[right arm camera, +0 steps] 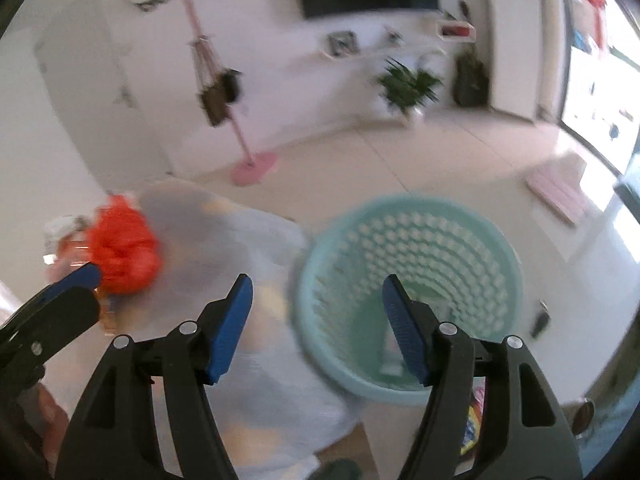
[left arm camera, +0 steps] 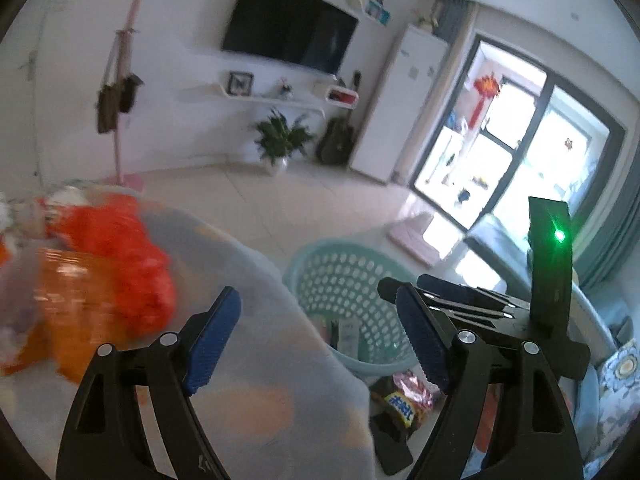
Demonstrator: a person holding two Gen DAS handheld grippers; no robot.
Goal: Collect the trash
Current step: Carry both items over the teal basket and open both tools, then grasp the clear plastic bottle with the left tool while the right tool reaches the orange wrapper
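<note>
Left wrist view — left claw [left arm camera: 316,340] wide open, empty, above the cloth-covered surface [left arm camera: 260,360]; orange bag [left arm camera: 120,256] on it, left; teal basket [left arm camera: 348,280] beyond the edge.

Right wrist view — right claw [right arm camera: 316,328] open, empty, by the basket's rim. Step, by my reading: between items; next move calls for reaching the bag.

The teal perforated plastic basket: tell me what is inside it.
Inside the teal perforated plastic basket a pale boxy item lies at the bottom, too blurred to identify. The near wall and right gripper hide the rest.
</note>
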